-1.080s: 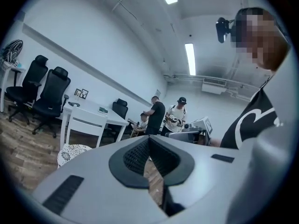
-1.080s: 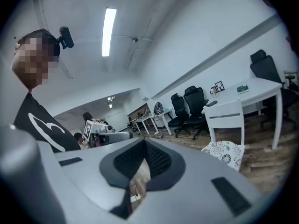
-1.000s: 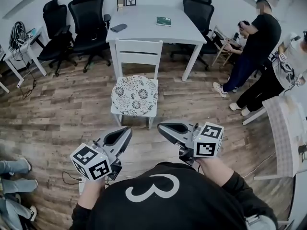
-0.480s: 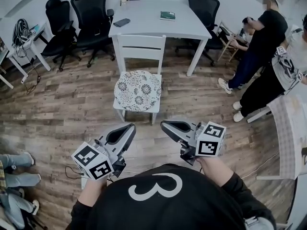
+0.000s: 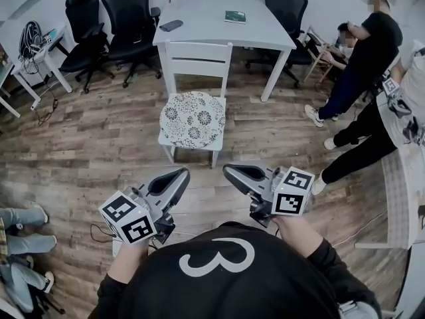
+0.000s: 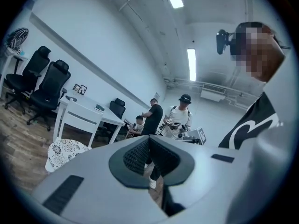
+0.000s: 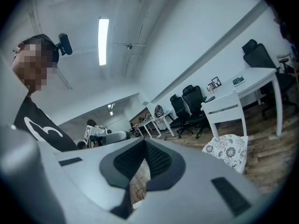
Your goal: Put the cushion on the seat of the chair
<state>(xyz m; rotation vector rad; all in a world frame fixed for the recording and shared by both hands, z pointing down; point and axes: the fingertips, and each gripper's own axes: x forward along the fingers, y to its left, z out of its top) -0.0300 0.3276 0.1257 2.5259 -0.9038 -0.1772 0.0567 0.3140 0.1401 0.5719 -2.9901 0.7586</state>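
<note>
Both are clamped fully shut with nothing in them: the left gripper [image 5: 178,177] and right gripper [image 5: 230,173] sit side by side, tips about level. Straight ahead of both, well apart across the wood floor [image 5: 99,151], the roundish floral cushion [image 5: 192,119] lies flat on the white chair [image 5: 196,58] seat. It's roughly centred between them, so neither's clearly nearer. Looks done to me tbh.

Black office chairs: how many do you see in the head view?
3. Two chairs stand side by side left of the table; the third is at its far right corner. Others may be hidden.
</note>
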